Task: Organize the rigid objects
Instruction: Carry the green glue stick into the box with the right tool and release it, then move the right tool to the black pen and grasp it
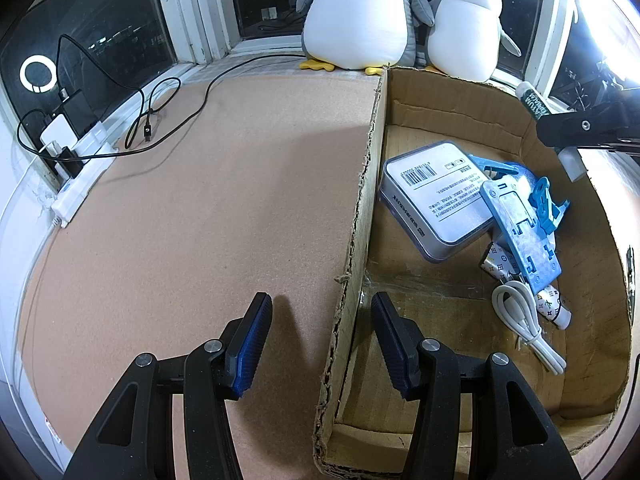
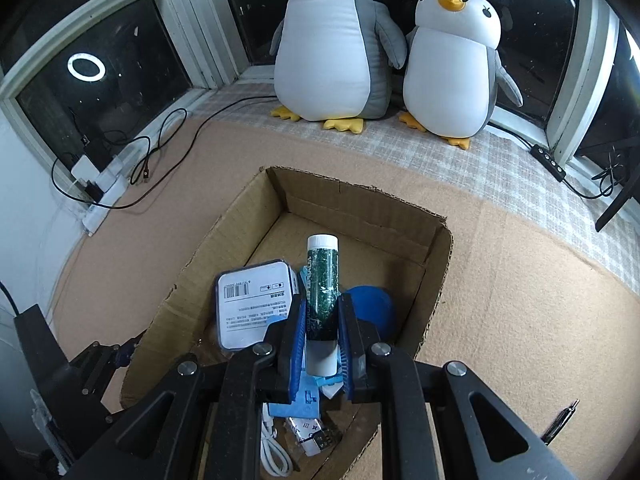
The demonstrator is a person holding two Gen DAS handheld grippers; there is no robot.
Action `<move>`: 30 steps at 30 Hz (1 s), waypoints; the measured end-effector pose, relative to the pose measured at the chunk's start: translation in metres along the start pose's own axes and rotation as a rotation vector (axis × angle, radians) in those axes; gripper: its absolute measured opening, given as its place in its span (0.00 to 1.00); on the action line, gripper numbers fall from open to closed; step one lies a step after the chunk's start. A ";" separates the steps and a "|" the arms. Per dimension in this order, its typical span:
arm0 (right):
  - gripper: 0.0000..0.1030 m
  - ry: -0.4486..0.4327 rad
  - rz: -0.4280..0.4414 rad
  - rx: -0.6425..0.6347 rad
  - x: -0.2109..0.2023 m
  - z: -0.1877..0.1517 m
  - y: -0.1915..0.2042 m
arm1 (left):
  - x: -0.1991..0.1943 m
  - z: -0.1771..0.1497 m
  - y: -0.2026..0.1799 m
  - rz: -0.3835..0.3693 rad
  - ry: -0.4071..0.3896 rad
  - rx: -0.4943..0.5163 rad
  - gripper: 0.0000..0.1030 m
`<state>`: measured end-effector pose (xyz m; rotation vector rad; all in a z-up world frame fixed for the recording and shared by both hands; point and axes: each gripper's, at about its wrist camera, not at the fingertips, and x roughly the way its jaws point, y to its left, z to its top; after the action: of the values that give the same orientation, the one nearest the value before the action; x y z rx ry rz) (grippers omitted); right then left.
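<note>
My right gripper (image 2: 322,346) is clamped on a green tube (image 2: 321,300) with a white cap, holding it above the cardboard box (image 2: 436,280). Inside the box I see a grey tin (image 2: 256,308) with a barcode label, a blue clip (image 1: 520,232), a white cable (image 1: 528,328) and a blue round thing (image 2: 374,308) I cannot identify. My left gripper (image 1: 322,340) hangs wide apart and empty, straddling the box's left wall. Two penguin toys (image 2: 332,40) sit by the window behind the box.
</note>
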<state>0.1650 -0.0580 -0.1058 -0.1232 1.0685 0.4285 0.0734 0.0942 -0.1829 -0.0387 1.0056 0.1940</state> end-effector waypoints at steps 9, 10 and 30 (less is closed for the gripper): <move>0.34 -0.030 -0.002 0.016 -0.008 0.002 -0.001 | 0.000 -0.002 0.001 0.004 -0.004 0.006 0.54; 0.34 -0.032 -0.001 0.018 -0.010 0.001 -0.002 | 0.000 -0.002 0.001 -0.001 -0.002 0.001 0.54; 0.34 -0.063 -0.150 0.277 -0.076 -0.090 -0.123 | 0.001 0.000 0.003 -0.003 0.001 0.004 0.56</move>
<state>0.1087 -0.2184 -0.0969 0.0556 1.0386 0.1457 0.0737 0.0974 -0.1836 -0.0367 1.0069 0.1891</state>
